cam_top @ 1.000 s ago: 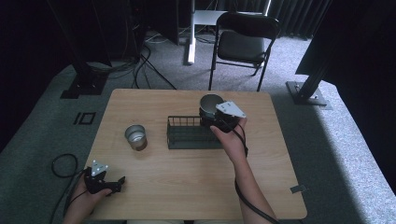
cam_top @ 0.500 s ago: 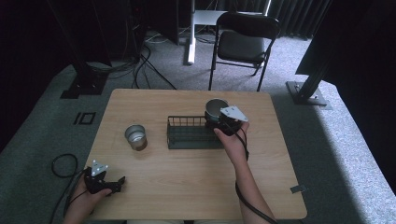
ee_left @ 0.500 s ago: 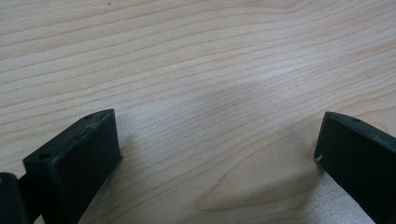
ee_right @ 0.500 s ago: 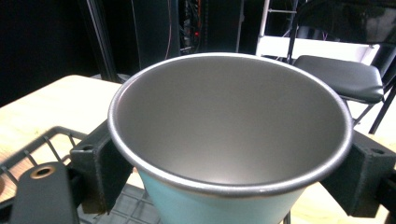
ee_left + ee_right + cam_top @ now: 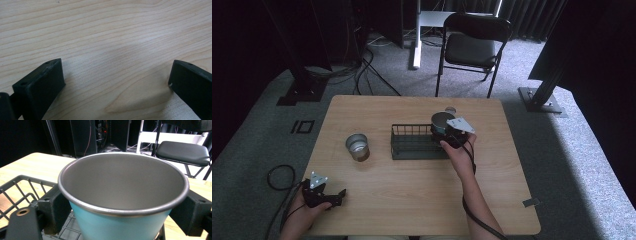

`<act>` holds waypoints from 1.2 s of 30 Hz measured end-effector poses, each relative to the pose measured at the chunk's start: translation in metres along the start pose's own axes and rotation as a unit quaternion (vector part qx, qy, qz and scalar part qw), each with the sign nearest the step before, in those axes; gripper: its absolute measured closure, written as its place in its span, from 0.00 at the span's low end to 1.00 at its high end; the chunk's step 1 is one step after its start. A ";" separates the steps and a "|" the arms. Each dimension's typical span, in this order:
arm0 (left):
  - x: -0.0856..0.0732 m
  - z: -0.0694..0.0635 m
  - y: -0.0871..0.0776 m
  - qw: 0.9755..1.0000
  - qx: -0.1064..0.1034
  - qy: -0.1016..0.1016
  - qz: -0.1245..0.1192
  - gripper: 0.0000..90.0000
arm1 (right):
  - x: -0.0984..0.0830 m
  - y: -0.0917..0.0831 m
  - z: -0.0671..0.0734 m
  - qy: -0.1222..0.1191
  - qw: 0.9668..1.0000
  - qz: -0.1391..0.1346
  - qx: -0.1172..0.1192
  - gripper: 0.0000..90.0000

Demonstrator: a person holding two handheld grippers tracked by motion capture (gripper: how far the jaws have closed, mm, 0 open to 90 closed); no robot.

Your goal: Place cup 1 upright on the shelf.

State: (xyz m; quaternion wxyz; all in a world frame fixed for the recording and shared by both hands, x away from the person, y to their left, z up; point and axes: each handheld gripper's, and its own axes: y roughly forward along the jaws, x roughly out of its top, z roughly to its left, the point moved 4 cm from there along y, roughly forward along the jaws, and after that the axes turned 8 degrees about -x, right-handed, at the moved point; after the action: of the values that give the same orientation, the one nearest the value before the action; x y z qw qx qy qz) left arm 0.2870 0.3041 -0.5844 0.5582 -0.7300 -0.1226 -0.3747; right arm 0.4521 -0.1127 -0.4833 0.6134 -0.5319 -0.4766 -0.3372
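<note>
Gripping teal cup point(image 5: 120, 225), right tool point(image 5: 447, 133) hides cup base; left tool point(image 5: 337, 196) released.

Wooden table point(image 5: 412, 200): metal cup point(image 5: 357, 147), wire basket point(image 5: 414, 142).

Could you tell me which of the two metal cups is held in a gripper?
The blue-sided cup, clamped by the right gripper over the wire basket; the other cup stands free on the table.
</note>
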 end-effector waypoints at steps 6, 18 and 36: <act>0.000 0.000 0.000 1.000 0.000 0.000 0.000 0.01 | -0.004 0.000 -0.001 -0.001 1.000 0.000 -0.002 0.15; 0.000 0.000 0.000 1.000 0.000 0.000 0.000 0.01 | -0.006 -0.002 0.000 -0.006 1.000 -0.003 -0.002 0.15; 0.000 0.000 0.000 1.000 0.000 0.000 0.000 0.01 | -0.006 -0.010 0.004 -0.018 1.000 -0.010 0.022 0.12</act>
State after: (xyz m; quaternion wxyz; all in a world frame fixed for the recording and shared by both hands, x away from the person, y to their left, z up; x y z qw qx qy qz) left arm 0.2870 0.3041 -0.5844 0.5582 -0.7300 -0.1226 -0.3747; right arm 0.4398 -0.1114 -0.4858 0.6125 -0.5195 -0.5003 -0.3235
